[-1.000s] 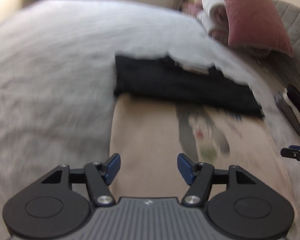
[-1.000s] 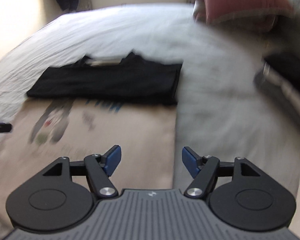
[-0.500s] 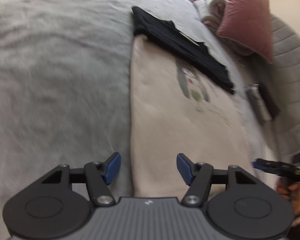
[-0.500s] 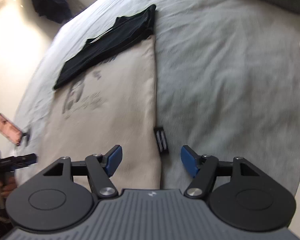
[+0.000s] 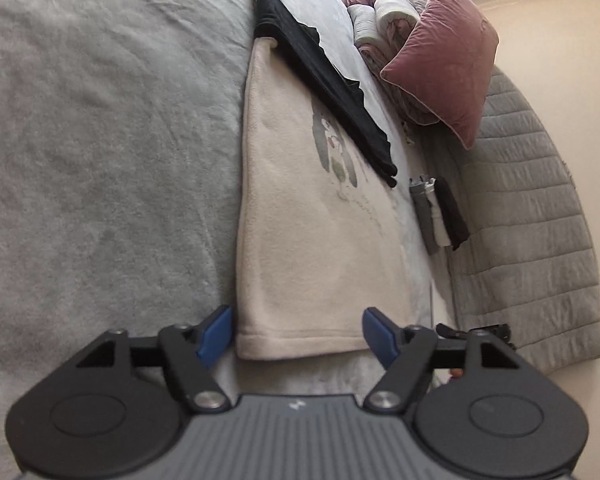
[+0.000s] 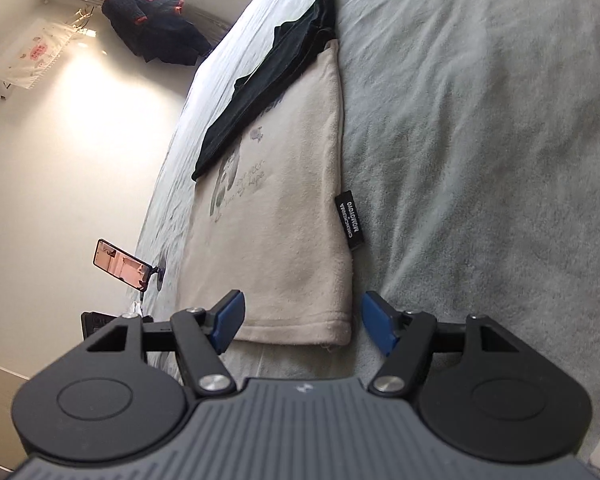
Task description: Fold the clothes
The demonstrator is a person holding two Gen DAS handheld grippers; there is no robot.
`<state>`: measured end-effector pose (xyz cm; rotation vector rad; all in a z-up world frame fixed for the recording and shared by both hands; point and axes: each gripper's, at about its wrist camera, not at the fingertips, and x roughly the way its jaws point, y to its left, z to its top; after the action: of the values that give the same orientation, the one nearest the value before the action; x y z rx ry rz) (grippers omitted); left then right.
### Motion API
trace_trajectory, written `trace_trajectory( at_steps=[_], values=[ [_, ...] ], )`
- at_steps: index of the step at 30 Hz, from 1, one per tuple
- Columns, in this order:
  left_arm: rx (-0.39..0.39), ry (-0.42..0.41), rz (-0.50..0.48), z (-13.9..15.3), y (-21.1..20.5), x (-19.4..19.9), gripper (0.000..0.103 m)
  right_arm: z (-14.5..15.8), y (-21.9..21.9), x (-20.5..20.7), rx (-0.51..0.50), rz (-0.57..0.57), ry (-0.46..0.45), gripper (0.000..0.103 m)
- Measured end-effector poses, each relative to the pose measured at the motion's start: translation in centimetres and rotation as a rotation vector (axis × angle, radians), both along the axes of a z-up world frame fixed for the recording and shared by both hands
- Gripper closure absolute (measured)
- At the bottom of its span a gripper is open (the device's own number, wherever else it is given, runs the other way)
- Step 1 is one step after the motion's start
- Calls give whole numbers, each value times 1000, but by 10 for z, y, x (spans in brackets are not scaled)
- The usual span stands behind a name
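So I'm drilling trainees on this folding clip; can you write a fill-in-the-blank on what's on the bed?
1. A ____ garment lies across the far end of the cream top.
2. The left gripper is ____.
3. The label at the top's edge is ____.
4. The pillow is ____.

Missing words: black; open; black; pink

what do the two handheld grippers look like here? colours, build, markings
Both match. The left gripper and right gripper each have two blue finger pads on black linkage arms with silver pivot screws, and round black discs on either side. The ribbed grey body between them carries a small white logo. No cables or sleeves are visible.
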<state>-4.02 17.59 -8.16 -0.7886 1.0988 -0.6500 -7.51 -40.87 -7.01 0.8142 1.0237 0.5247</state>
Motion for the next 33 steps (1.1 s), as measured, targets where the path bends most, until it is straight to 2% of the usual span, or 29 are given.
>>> trace_trajectory(
  at_steps=[4, 6, 8, 10, 13, 16, 23, 30, 33],
  values=[
    [-2, 6, -5, 0, -1, 2, 30, 2, 7, 6, -36, 36, 7, 36],
    [5, 8, -12, -1, 0, 1, 42, -1, 9, 8, -40, 53, 17, 45],
    [1, 35, -19, -7, 2, 1, 65, -3, 11, 10, -43, 69, 27, 66],
    [-4, 64, -25, -13, 4, 2, 79, -8, 11, 10, -21, 75, 48, 72],
    [2, 58, -44, -15, 2, 1, 81, -10, 14, 10, 3, 90, 67, 76],
    [14, 56, -59, -14, -3, 0, 94, -11, 18, 11, 2, 108, 87, 91],
    [-57, 3, -72, -1, -8, -1, 94, 1, 21, 12, 75, 116, 41, 91],
    [-187, -97, 46, 12, 3, 5, 95, 13, 7, 19, 202, 40, -36, 91],
    [-231, -114, 110, 14, 4, 13, 95, 16, 4, 25, 240, -13, -66, 91]
  ],
)
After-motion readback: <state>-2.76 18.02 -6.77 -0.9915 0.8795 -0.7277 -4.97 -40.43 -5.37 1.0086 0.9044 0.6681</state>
